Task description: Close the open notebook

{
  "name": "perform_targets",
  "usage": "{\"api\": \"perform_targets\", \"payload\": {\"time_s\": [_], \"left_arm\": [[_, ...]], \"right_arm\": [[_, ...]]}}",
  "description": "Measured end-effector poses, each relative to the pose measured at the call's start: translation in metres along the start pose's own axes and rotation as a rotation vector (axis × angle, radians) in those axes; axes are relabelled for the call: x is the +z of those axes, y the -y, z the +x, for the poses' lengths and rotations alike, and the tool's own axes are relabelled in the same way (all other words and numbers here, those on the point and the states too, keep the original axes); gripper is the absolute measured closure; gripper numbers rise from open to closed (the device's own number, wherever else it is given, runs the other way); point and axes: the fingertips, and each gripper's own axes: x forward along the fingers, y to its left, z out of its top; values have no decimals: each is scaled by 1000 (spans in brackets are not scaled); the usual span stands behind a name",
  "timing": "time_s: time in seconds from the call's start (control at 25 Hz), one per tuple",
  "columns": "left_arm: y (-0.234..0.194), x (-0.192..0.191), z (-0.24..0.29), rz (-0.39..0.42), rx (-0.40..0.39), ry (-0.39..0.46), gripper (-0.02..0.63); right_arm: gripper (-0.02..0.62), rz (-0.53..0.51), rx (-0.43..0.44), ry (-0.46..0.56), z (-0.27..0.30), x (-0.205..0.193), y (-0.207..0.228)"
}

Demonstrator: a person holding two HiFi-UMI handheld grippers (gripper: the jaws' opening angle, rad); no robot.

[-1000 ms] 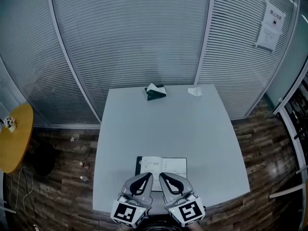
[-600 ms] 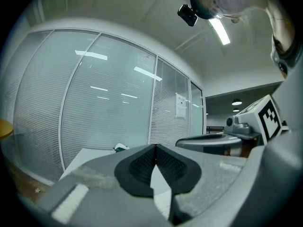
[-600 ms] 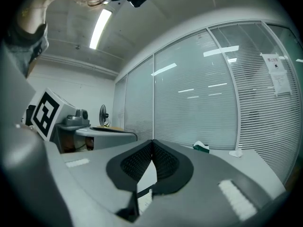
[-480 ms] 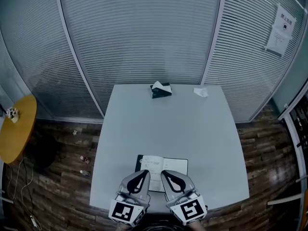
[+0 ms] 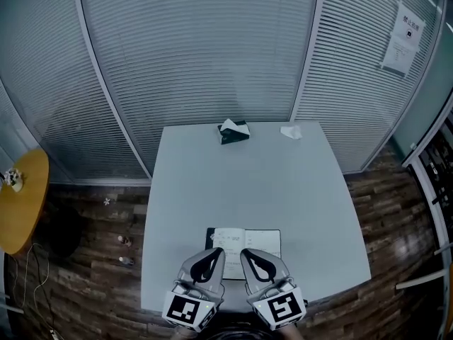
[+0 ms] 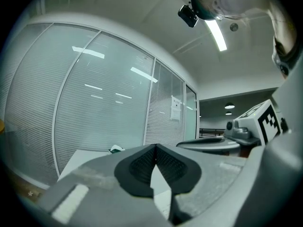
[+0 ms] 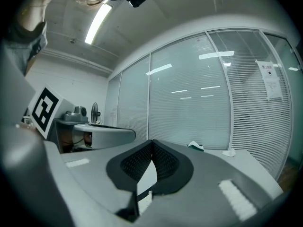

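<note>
The open notebook (image 5: 245,242) lies flat near the front edge of the light grey table (image 5: 241,183), white pages up and a dark cover rim around them. Both grippers hover side by side over its near edge. My left gripper (image 5: 216,253) is shut, its pads meeting at the tip (image 6: 155,146) with nothing between them. My right gripper (image 5: 246,253) is also shut and empty, pads touching (image 7: 151,142). Each gripper hides the near part of a page. The right gripper's marker cube (image 6: 265,122) shows in the left gripper view.
A dark tissue box (image 5: 233,132) and a crumpled white paper (image 5: 290,131) sit at the table's far edge. Glass walls with blinds (image 5: 205,55) stand behind. A round yellow table (image 5: 21,200) is at the left, over a wood floor.
The head view has swayed a little. The grippers and the notebook keep their places, and both pairs of jaws stay shut.
</note>
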Motion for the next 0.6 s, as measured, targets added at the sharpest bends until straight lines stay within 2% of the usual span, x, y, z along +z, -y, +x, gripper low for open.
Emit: {"api": "perform_targets", "payload": {"time_s": [0.4, 0.6], "left_arm": [[-7, -19, -12, 3, -62, -31, 603], [-7, -26, -15, 10, -62, -49, 603]], "right_arm": [[594, -7, -59, -21, -5, -14, -20], [594, 0, -71, -16, -7, -16, -21]]}}
